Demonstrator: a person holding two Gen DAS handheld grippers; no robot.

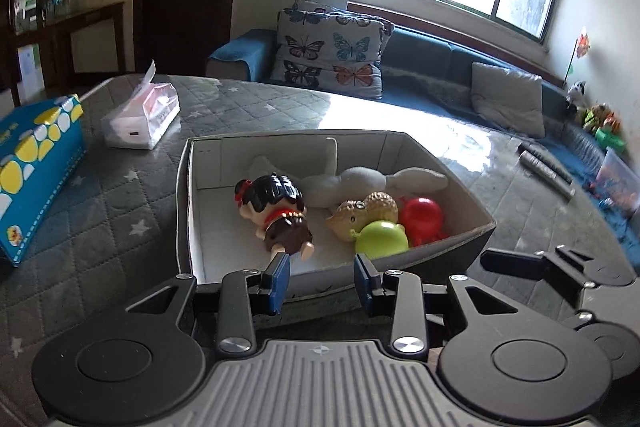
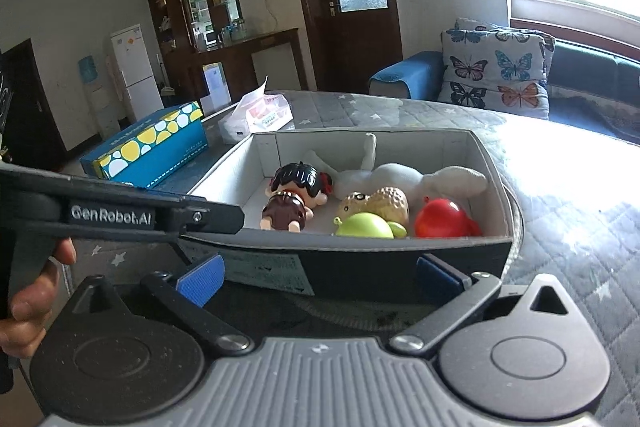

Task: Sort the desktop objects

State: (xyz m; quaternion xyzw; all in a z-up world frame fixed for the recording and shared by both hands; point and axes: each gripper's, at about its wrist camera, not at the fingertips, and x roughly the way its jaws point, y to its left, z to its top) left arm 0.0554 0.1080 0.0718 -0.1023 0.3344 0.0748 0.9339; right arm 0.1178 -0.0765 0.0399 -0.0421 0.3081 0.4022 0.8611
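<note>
A big table (image 1: 120, 227) with a grey quilted cover with stars holds a grey box (image 1: 452, 247) with white walls inside. Only the left wrist view shows the long blue sofa (image 1: 440, 67) under the window and two dark tubes (image 1: 544, 167) on the table. Only the right wrist view shows a white fridge (image 2: 134, 67) and a hand (image 2: 36, 291) holding the left gripper. In the box lie a white soft toy (image 1: 360, 183), a doll (image 1: 276, 211) with black hair, a tan nut-shaped toy (image 1: 368, 215), a red toy (image 1: 420, 219) and a green toy (image 1: 382, 239). A blue spotted box (image 1: 36, 163) and a tissue pack (image 1: 140, 123) sit to the left. The left gripper (image 1: 322, 279) is open with nothing in it, right at the box's near wall. The right gripper (image 2: 320, 279) is wide open and empty too.
</note>
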